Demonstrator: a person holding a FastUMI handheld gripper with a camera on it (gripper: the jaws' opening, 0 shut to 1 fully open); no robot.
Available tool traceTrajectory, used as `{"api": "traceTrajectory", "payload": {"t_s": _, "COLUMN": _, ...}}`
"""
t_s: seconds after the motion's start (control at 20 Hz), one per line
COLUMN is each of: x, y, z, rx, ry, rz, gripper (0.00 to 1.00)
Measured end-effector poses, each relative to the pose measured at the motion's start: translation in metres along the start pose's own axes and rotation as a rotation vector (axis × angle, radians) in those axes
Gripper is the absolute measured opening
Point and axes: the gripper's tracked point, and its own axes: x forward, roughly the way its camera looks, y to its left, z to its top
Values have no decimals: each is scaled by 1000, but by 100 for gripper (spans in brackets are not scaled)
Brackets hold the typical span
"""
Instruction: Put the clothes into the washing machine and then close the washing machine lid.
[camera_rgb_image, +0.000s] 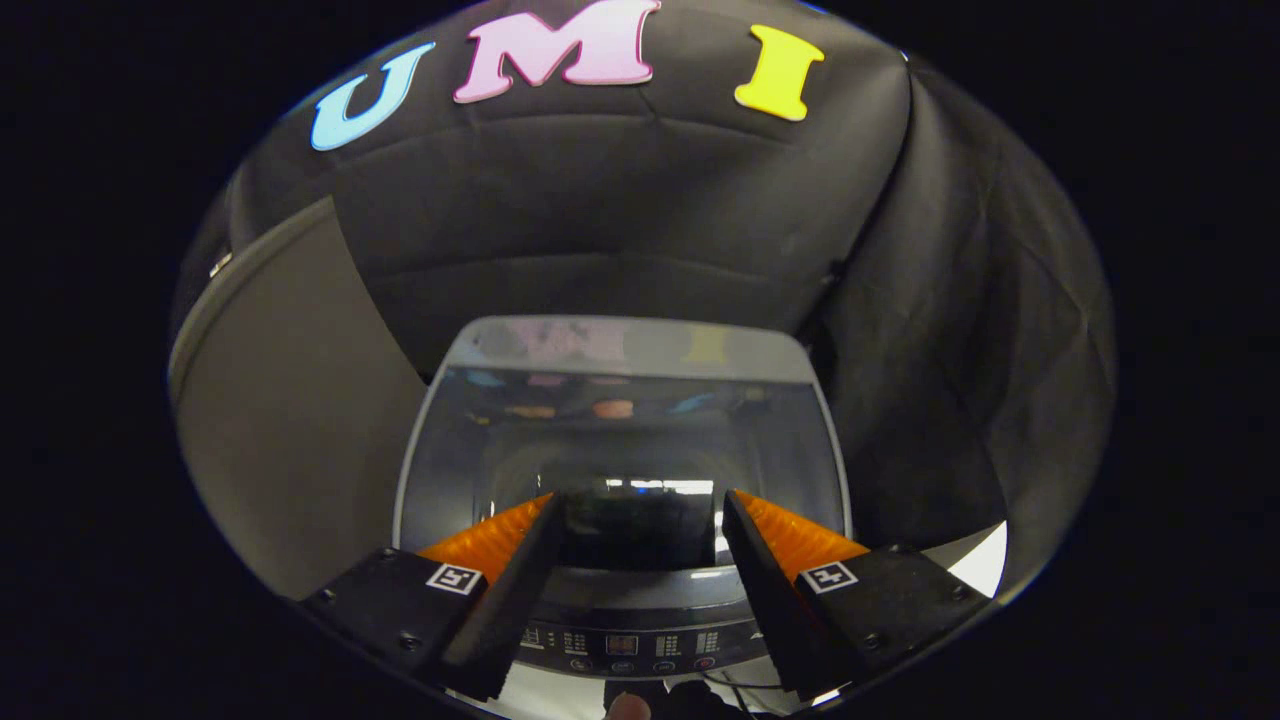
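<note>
The gripper (638, 515) sits nearest, its two wedge-shaped fingers (505, 590) spread wide apart with nothing held between them; each carries a ribbed pad on its inner side and a small square black-and-white marker on the block behind it. Just below and between the fingers lies the curved grey control panel (625, 645) of the top-loading washing machine, set with rows of small buttons and a little display. A dark cable (730, 685) trails at the panel's near edge. Beyond the fingertips spreads the glossy, dark, see-through washing machine lid (625, 450), framed in pale grey with rounded corners; whether it lies fully shut I cannot tell. Its surface mirrors the booth, and the drum's round shape shows dimly beneath. To the left stands a flat grey-brown panel (290, 440). Wrinkled black cloth (620, 230) hangs behind and to the right.
</note>
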Motion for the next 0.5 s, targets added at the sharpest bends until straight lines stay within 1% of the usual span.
{"api": "traceTrajectory", "payload": {"t_s": 0.1, "x": -19, "y": 1, "z": 26, "rx": 4, "ry": -75, "rz": 11, "gripper": 99}}
{"api": "traceTrajectory", "payload": {"t_s": 0.2, "x": -42, "y": 6, "z": 62, "rx": 36, "ry": -198, "rz": 41, "gripper": 99}}
{"api": "traceTrajectory", "payload": {"t_s": 0.3, "x": -66, "y": 7, "z": 89, "rx": 66, "ry": -306, "rz": 57, "gripper": 99}}
{"api": "traceTrajectory", "payload": {"t_s": 0.5, "x": -134, "y": 3, "z": 138, "rx": 94, "ry": -497, "rz": 85, "gripper": 99}}
